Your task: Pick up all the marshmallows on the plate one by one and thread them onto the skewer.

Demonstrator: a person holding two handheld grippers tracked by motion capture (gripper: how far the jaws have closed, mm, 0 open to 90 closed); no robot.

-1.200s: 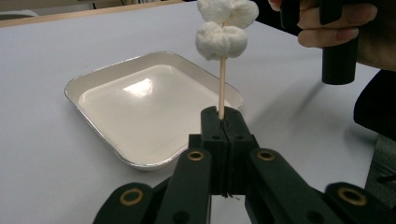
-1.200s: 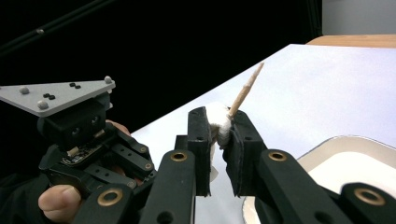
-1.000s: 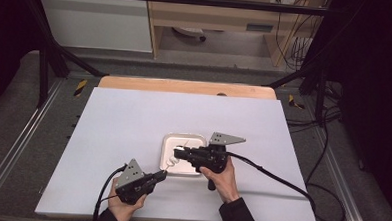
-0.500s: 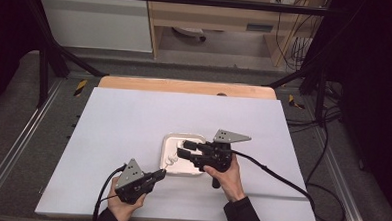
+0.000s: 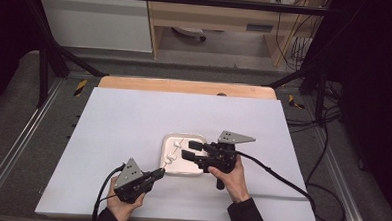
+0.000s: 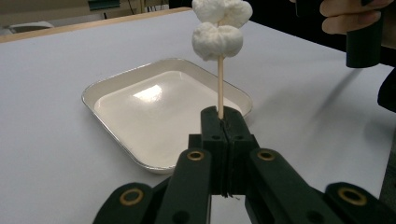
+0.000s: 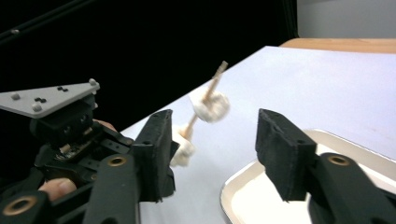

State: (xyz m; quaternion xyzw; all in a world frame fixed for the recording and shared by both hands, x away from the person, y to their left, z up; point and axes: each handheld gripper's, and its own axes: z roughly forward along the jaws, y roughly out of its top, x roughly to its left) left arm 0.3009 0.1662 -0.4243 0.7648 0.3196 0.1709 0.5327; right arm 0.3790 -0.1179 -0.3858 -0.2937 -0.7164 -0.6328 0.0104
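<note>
Hidden or cut off: in the left gripper view the top marshmallow [image 6: 222, 11] runs off the upper edge, so the tip of the skewer [image 6: 220, 88] is not seen there; the lower end of the stick is buried between the jaws.
Hard to make out: in the high view the skewer [image 5: 172, 152] is a thin pale line with small white lumps; how many marshmallows it carries cannot be counted there. In the right gripper view the marshmallows [image 7: 211, 106] are blurred, and the lower one is partly behind the near jaw.
Left gripper [image 5: 158, 174]: jaws clamped fully together on the bottom end of the skewer.
Right gripper [image 5: 193, 150]: jaws apart and have just been opening; nothing pressed between them, the skewer seen beyond the gap in its own view.
Skewer, place: held at the near left corner of the tray [image 5: 198, 171], marshmallows above the tray's left side.
Skewer, long axis: runs from the left gripper up and away from the person, bare wooden tip farthest from the jaws.
Tray: white, lying flat near the middle of the table [image 5: 123, 122], inside bare.
</note>
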